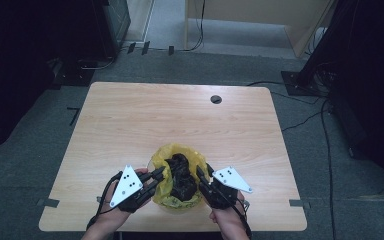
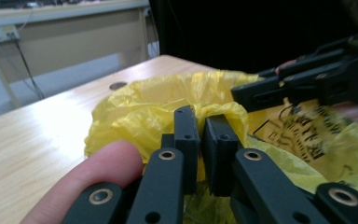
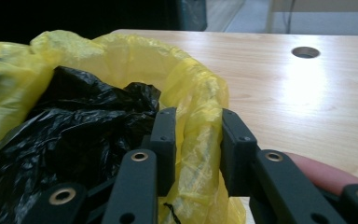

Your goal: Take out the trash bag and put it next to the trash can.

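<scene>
A yellow plastic bag (image 1: 180, 150) stands open near the table's front edge, with a crumpled black bag (image 1: 181, 175) inside it. My left gripper (image 1: 159, 176) is at the bag's left rim. In the left gripper view its jaws (image 2: 201, 120) are pinched together on a fold of the yellow bag (image 2: 135, 112). My right gripper (image 1: 203, 173) is at the right rim. In the right gripper view its jaws (image 3: 198, 116) clasp the rolled edge of the yellow bag (image 3: 200, 140), beside the black bag (image 3: 74, 121). The right gripper (image 2: 249, 91) also appears across the bag in the left gripper view.
The wooden table (image 1: 130, 115) has a round cable hole (image 1: 216, 99) near its far edge. Cables and dark equipment stand on the floor around the table. A person's fingertip (image 2: 98, 170) rests beside the left gripper's jaws.
</scene>
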